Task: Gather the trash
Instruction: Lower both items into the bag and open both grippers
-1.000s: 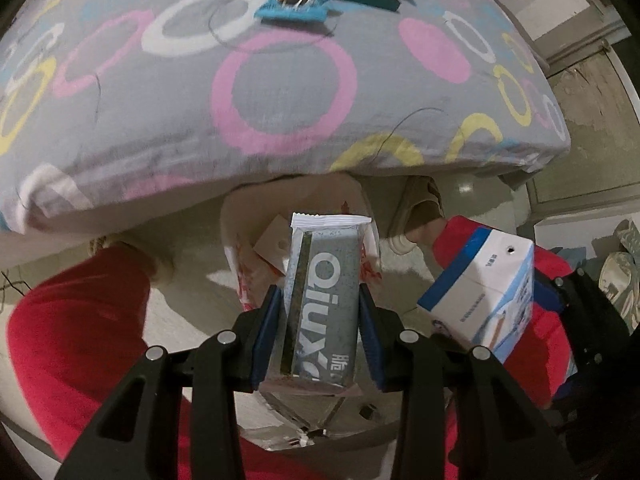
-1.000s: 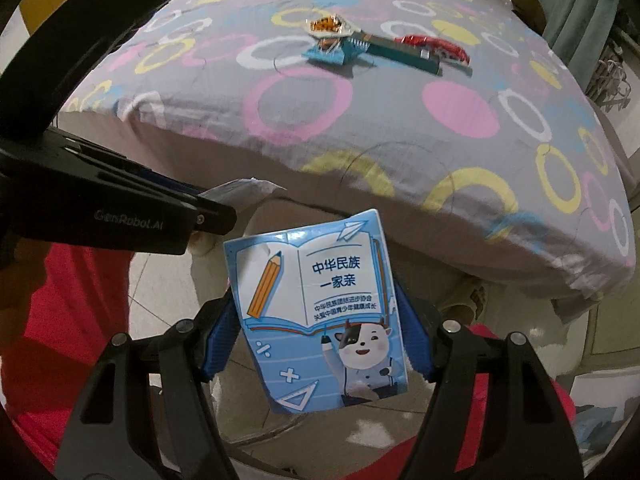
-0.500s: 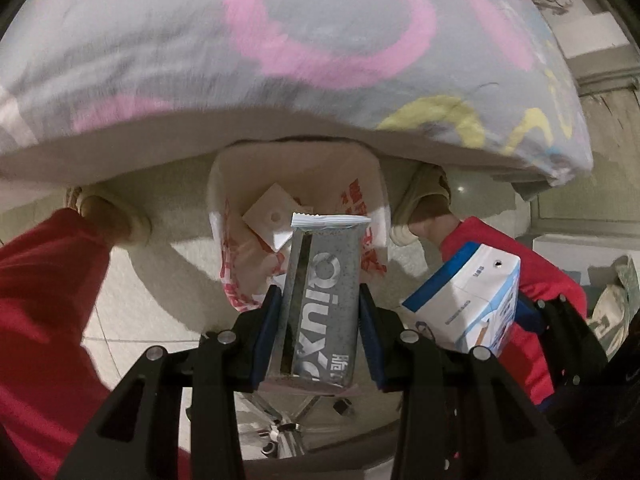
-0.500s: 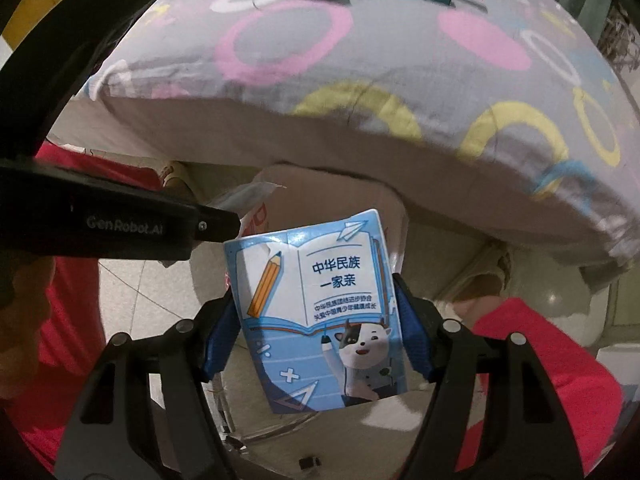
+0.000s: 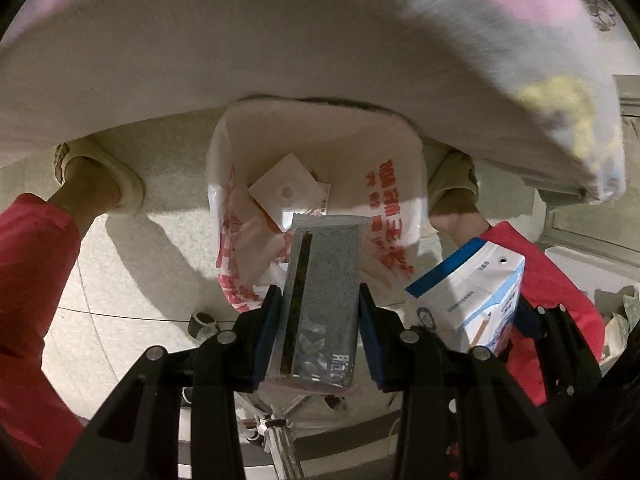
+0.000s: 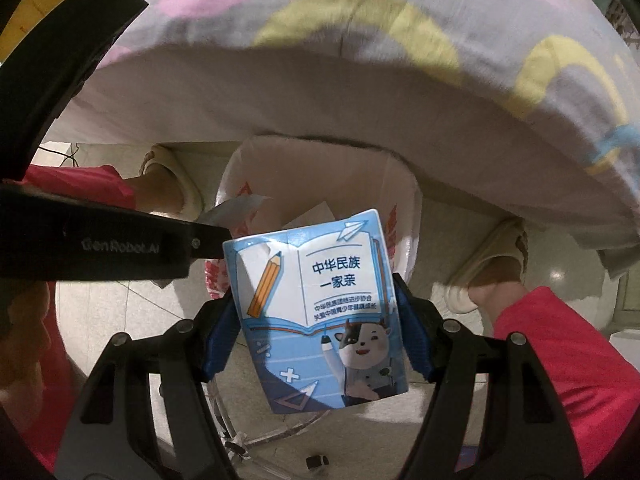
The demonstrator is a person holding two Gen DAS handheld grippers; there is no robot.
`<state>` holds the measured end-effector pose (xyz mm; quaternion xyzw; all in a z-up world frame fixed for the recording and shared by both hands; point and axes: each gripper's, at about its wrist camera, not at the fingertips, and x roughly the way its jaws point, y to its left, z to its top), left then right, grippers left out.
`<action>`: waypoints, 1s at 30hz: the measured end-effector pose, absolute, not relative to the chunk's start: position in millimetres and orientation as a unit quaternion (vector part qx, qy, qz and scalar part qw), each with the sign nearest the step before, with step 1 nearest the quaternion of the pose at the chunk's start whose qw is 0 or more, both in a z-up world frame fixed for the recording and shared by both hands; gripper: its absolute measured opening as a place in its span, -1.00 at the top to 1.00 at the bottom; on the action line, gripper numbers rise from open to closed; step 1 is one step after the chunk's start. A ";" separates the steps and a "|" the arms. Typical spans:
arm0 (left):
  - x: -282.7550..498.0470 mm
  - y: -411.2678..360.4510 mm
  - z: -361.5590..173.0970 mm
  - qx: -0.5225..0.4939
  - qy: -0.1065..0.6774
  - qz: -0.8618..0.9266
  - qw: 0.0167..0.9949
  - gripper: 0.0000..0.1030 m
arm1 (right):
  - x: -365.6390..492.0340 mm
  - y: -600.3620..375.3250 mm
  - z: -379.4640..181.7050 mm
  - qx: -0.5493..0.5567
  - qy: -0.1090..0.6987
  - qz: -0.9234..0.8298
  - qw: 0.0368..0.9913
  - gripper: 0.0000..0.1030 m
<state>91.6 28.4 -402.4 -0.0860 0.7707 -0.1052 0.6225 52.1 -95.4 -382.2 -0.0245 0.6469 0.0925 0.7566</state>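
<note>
A pale tiled floor [image 5: 120,280] is spreading beneath the overhanging edge of a bed, its grey cover [image 6: 400,40] patterned with pink and yellow rings. A white plastic bag [image 5: 396,216] printed in red is standing open at the bed's foot, a white square carton [image 5: 286,190] lying inside it. The left gripper [image 5: 320,332] is pointing down over the bag's mouth, its blue pads pressing both sides of a grey snack wrapper [image 5: 324,300]. Just beside it, the right gripper [image 6: 316,328] is clamping a blue milk carton [image 6: 320,312] showing a cartoon cow and an open book, also above the bag. Red trouser legs [image 6: 560,360] and beige slippers [image 5: 100,176] are flanking the bag on either side.
</note>
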 end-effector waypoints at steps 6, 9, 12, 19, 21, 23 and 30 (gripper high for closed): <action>95.7 22.4 -434.9 -0.082 0.794 -0.095 0.594 0.26 | 62.7 -97.5 -414.4 -0.017 0.667 0.087 0.740 -0.32; 100.6 20.6 -445.7 -0.087 0.800 -0.092 0.586 0.26 | 67.9 -97.1 -425.3 -0.017 0.675 0.084 0.733 -0.32; 105.9 19.0 -457.6 -0.098 0.808 -0.087 0.574 0.26 | 67.2 -96.1 -433.0 -0.013 0.681 0.079 0.727 -0.33; 108.6 18.5 -486.1 -0.103 0.829 -0.068 0.546 0.26 | 75.2 -98.9 -460.3 -0.012 0.693 0.078 0.717 -0.33; 109.0 20.0 -490.7 -0.102 0.831 -0.062 0.543 0.26 | 76.9 -96.7 -463.6 -0.012 0.693 0.081 0.717 -0.34; 107.8 19.3 -496.1 -0.099 0.834 -0.054 0.540 0.25 | 78.1 -97.2 -466.3 -0.006 0.693 0.088 0.715 -0.36; 105.2 32.2 -497.9 -0.123 0.832 -0.025 0.541 -0.06 | 78.9 -102.7 -464.1 0.018 0.692 0.095 0.716 -0.55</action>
